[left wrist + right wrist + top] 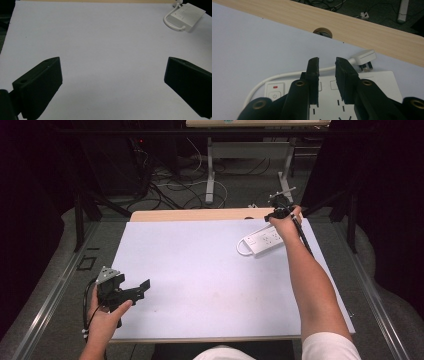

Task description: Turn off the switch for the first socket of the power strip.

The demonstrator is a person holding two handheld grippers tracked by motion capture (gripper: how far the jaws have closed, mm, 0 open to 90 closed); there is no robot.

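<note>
High view, strip: a white power strip (263,240) lies at the far right of the bench (200,270), its cord looped at the left end.
High view, right tool (278,212): held over the strip's far end; contact cannot be told.
High view, left tool (142,290): near the front left corner, well apart from the strip.
High view, room: dark curtains, floor cables, a second table's legs beyond.
Left gripper view, left tool (112,82): jaws spread wide, released, nothing between them; the strip (185,15) shows far off on the white sheet.
Right gripper view, right tool (327,72): jaws part-closed with a narrow gap, gripping nothing, poised above the strip (362,85).
Right gripper view, plug (365,58): lies loose on the sheet just beyond the strip, near the wooden edge.
Progress: judged early; plug not yet grasped, so everything is left.
</note>
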